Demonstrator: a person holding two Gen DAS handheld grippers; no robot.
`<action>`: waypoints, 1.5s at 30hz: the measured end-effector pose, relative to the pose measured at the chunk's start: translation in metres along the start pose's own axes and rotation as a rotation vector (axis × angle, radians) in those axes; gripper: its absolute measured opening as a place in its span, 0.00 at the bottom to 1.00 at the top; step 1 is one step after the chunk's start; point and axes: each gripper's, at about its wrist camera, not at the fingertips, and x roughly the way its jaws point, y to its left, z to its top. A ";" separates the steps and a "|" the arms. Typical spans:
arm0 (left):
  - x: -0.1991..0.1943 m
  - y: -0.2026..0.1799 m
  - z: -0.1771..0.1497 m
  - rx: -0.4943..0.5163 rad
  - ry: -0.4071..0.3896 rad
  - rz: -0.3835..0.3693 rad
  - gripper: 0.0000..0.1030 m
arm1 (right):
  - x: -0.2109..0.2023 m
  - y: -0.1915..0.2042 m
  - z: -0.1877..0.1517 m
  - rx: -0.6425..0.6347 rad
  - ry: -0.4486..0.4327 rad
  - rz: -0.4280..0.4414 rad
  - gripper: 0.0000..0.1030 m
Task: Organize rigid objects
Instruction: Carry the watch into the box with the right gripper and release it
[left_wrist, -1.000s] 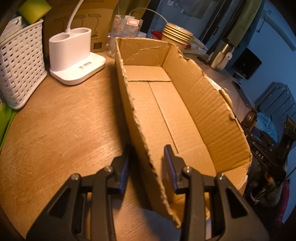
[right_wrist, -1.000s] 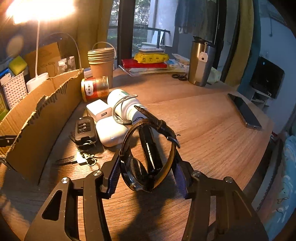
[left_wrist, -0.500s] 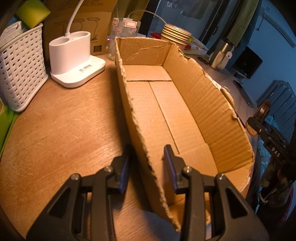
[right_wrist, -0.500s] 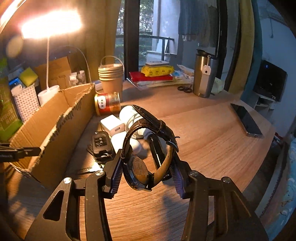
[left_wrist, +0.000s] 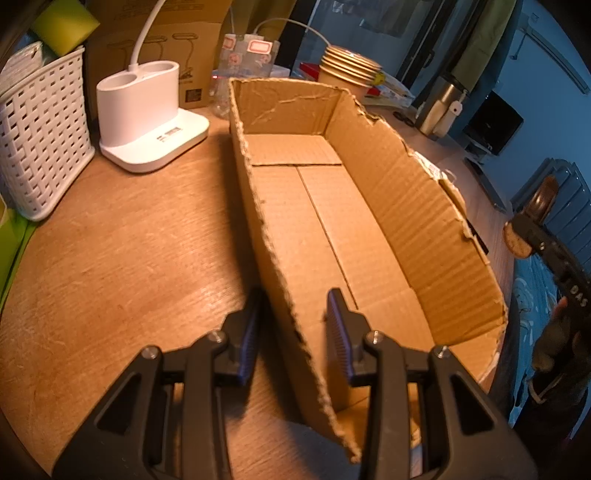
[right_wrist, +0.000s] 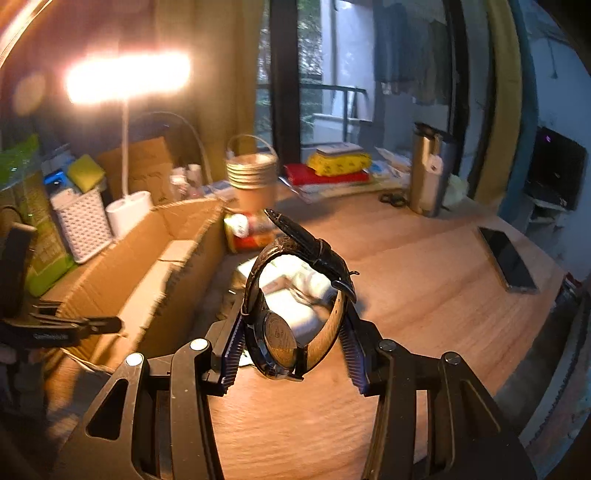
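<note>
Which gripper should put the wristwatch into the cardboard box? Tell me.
Right. The right gripper already clamps the wristwatch, lifted beside the cardboard box; the left gripper is busy pinching the box's wall.

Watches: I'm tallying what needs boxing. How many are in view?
1. The watch is clamped in the right gripper, held above the table; the blurred pile behind it could hide others.
</note>
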 end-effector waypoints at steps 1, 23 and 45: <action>0.000 0.000 0.000 0.001 -0.001 0.001 0.35 | -0.001 0.006 0.004 -0.010 -0.006 0.014 0.49; 0.001 0.000 0.000 0.011 -0.008 0.006 0.35 | 0.051 0.125 0.028 -0.213 0.089 0.227 0.49; -0.002 -0.002 -0.002 0.019 -0.016 0.016 0.36 | 0.069 0.120 0.015 -0.192 0.196 0.274 0.64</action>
